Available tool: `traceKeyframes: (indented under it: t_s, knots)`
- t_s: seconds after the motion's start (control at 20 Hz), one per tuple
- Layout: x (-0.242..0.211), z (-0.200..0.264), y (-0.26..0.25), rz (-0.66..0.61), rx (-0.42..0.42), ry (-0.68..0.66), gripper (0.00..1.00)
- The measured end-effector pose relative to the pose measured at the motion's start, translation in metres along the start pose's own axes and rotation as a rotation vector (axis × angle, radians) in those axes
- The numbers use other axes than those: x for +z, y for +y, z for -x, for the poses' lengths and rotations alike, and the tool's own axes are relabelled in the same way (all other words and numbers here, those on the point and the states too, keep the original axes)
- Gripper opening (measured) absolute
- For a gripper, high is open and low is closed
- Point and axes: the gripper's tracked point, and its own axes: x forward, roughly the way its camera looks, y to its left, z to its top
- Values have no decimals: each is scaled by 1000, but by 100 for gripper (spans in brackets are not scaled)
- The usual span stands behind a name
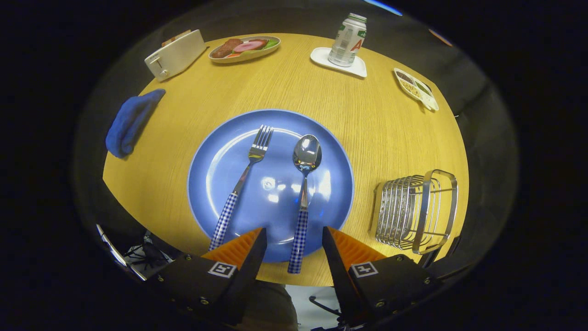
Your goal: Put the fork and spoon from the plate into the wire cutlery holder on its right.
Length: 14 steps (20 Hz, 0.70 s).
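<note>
Fingers [294,241] spread wide, gripping nothing, spoon [303,193] handle end between tips. Fork [243,184] beside it on blue plate [216,138], both w/ checked handles. Wire cutlery holder [415,211] just right of plate on table [367,119].

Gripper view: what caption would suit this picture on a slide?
Open gripper straddles the spoon handle on a blue plate, fork alongside, wire cutlery holder to the right.

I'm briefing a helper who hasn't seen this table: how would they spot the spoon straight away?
Find the big blue plate in the middle of the round wooden table. Two utensils with blue checked handles lie on it; the spoon is the one nearer the wire cutlery holder, its handle between the fingers of the open hand-held gripper. Its rounded shiny bowl sets it apart from the tined fork.
</note>
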Motion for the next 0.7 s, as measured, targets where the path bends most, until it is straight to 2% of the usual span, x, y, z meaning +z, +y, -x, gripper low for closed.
traceKeyframes:
  t_s: [0.1, 0.4, 0.45, 0.5, 0.65, 0.7]
  knots:
    - [-1, -7, 1, -5, 2, 27, 49]
    - [-9, -9, -1, 8, -21, 135, 49]
    - [-1, -40, -1, -16, -3, 122, 31]
    - [-9, -20, -5, -1, -6, 148, 13]
    - [-3, -15, -7, 31, -6, 151, 13]
    - [-8, -15, -10, 57, -4, 165, 2]
